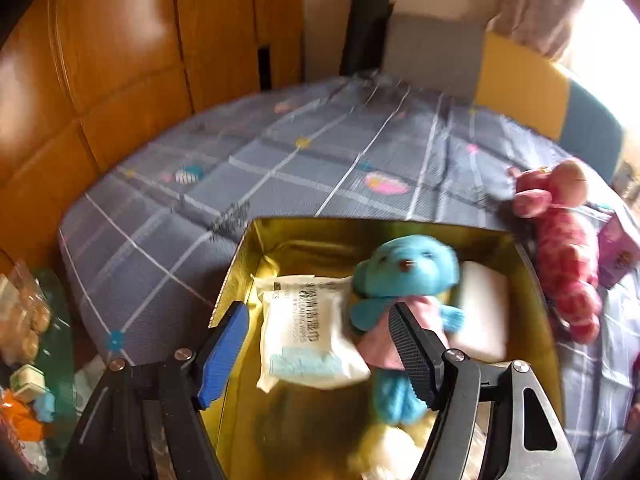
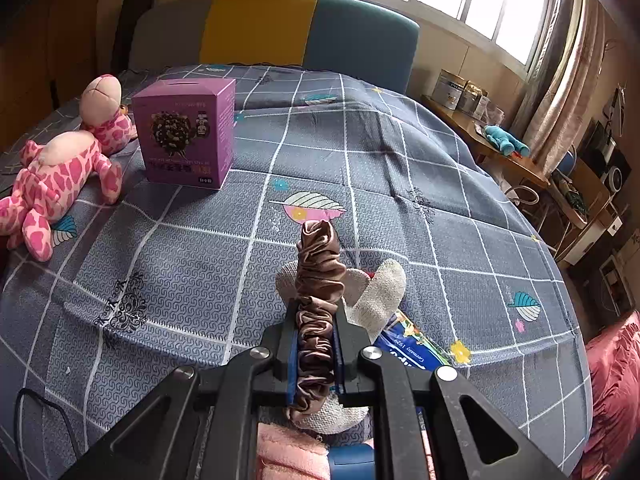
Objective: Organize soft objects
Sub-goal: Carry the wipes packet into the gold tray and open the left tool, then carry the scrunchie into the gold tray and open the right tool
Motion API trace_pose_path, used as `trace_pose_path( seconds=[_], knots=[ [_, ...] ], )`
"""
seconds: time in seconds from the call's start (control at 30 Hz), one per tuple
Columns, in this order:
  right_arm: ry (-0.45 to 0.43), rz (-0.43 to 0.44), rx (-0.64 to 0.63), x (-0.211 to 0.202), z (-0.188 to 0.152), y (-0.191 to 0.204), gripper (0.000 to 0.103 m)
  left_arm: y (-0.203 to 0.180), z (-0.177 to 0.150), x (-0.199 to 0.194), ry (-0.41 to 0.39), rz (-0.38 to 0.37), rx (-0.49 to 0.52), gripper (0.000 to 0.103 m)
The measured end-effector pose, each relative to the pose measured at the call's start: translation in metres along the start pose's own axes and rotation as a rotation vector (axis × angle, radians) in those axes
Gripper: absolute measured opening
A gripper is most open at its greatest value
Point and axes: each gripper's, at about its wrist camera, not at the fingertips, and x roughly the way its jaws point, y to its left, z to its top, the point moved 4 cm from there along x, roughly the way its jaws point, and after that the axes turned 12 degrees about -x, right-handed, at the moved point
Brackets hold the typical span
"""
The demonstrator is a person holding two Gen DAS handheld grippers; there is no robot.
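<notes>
Your right tool [image 2: 316,354] pinches the scrunchie [image 2: 318,300], hiding its lower end; left tool [image 1: 320,356] gapes wide over the bear [image 1: 404,300].

Purple box [image 2: 185,133] on bed; wardrobe [image 1: 120,60] behind.

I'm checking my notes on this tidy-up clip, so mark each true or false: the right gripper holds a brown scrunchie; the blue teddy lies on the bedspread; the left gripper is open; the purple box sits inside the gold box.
1. The right gripper holds a brown scrunchie. True.
2. The blue teddy lies on the bedspread. False: it is inside the gold box, beside a wipes pack.
3. The left gripper is open. True.
4. The purple box sits inside the gold box. False: it stands on the bedspread by the pink giraffe.
</notes>
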Motion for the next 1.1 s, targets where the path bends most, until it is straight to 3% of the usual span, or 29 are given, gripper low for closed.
trace_pose_path(
  seconds=[0.27,0.5,0.77,1.1],
  knots=[
    [-0.009,0.004,-0.067,-0.003,0.001,0.015,0.012,-0.02,-0.022,-0.06,-0.105,-0.06,0.094,0.076],
    [-0.012,0.029,-0.128,-0.004,0.002,0.03,0.012,-0.031,-0.041,-0.089,-0.135,-0.067,0.144,0.076],
    [-0.013,0.065,-0.187,-0.006,0.002,0.05,0.012,-0.03,-0.052,-0.098,-0.138,-0.073,0.161,0.076],
    [-0.048,0.167,-0.17,-0.025,0.015,0.08,0.012,-0.026,-0.056,-0.097,-0.128,-0.075,0.164,0.076]
  ],
)
